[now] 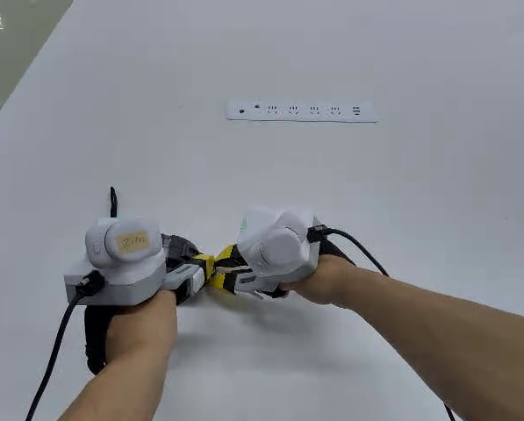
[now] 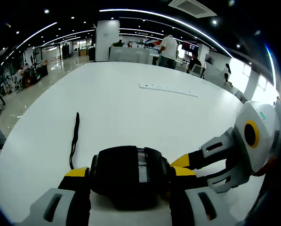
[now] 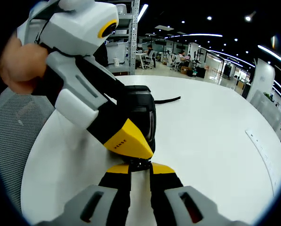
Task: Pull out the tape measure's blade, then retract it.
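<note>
Much open table around tape measure

Black tape measure rests on the white table, strap trailing away.

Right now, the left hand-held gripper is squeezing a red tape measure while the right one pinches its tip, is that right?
Not quite: the tape measure is black, not red, as the left gripper view shows. The left hand-held gripper does squeeze it, and the right hand-held gripper pinches its tip.
</note>
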Demonstrator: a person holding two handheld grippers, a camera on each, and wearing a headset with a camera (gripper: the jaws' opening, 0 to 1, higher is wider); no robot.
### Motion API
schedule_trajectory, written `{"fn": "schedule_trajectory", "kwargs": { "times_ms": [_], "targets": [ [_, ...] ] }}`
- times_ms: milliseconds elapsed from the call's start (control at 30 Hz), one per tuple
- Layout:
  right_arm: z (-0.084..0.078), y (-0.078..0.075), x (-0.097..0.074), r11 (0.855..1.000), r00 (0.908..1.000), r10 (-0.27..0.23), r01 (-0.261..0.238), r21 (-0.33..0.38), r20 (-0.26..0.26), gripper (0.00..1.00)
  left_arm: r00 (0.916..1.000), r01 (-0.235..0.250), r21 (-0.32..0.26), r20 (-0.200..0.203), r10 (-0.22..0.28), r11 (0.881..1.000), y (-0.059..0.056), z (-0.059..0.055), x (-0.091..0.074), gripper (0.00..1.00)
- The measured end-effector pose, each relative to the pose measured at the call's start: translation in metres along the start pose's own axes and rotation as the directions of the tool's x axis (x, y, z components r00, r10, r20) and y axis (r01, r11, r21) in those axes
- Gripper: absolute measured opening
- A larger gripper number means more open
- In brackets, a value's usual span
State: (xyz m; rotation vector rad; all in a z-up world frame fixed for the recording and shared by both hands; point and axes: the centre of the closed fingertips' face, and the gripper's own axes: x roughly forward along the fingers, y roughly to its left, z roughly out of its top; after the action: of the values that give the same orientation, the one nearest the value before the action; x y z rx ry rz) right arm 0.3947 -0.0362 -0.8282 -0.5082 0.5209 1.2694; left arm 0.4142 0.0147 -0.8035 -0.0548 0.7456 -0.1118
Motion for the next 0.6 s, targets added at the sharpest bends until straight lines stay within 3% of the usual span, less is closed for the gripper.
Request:
{"fn": "schedule_trajectory", "kwargs": {
  "times_ms": [600],
  "targets": [
    [0.0008,-0.0023,-0.0054,1.0,0.9996,-0.025,0.025,-0.016,-0.016,0.17,0.9994,0.016,-0.025,-0.029,-0.017,1.0,-0.0002,-0.002,0.0003,0.66]
  ]
}}
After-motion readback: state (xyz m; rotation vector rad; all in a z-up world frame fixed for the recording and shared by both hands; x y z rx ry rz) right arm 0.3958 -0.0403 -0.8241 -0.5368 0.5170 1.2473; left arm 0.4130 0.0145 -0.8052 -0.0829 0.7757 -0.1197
